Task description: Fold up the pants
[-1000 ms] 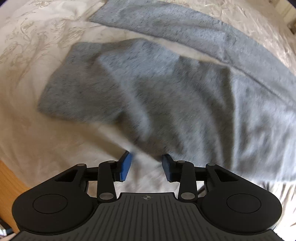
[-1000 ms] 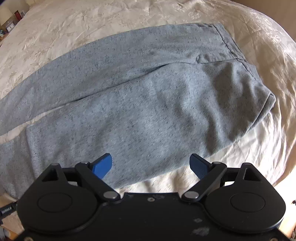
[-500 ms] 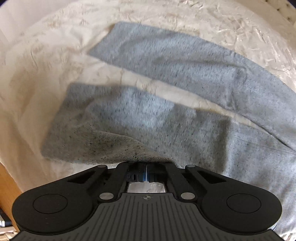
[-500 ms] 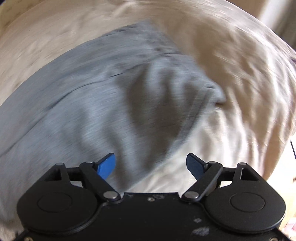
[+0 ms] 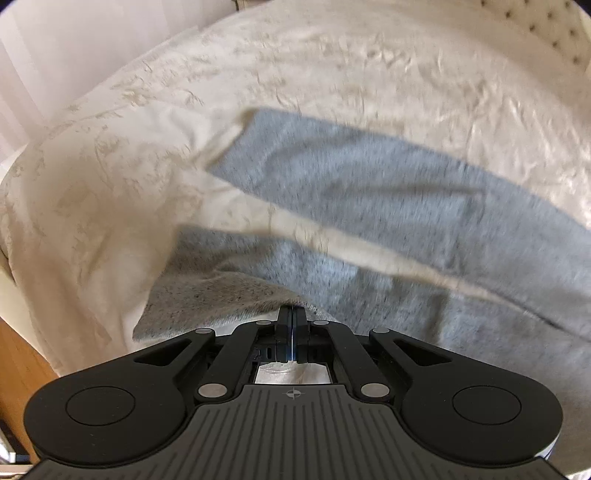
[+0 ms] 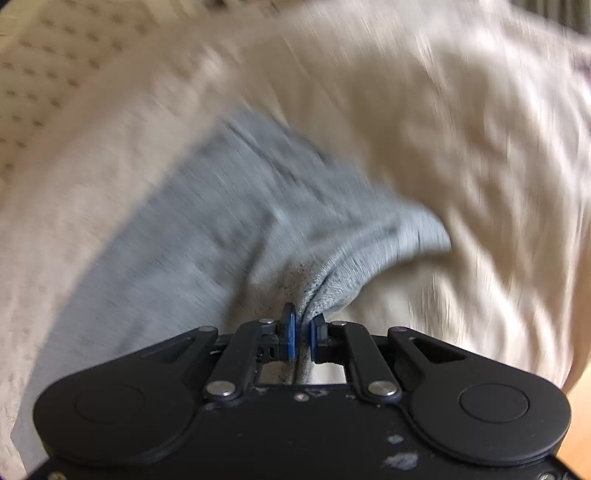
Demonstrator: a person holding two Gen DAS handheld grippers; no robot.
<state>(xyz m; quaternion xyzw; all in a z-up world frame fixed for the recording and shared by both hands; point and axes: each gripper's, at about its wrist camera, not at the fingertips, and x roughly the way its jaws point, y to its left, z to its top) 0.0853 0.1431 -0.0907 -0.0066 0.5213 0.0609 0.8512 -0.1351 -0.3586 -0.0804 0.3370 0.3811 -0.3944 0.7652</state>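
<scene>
Grey heathered pants (image 5: 369,192) lie on a cream bedspread. In the left wrist view the far leg lies flat and the near leg (image 5: 229,280) is lifted at its hem edge. My left gripper (image 5: 291,321) is shut on that near leg's edge, the cloth curling up over the fingertips. In the right wrist view, blurred by motion, my right gripper (image 6: 300,325) is shut on the waistband end of the pants (image 6: 229,206), with the ribbed band (image 6: 369,254) bunched and raised just ahead of the blue pads.
The cream embroidered bedspread (image 5: 110,155) covers the bed all round the pants. A tufted headboard (image 5: 546,33) shows at the top right. Wooden floor (image 5: 14,362) lies past the bed's left edge. Pale curtain (image 5: 74,44) hangs at the back left.
Both grippers were open a second ago. The left closed on the near leg's edge and lifted it. The right closed on the waistband end and is moving fast with it.
</scene>
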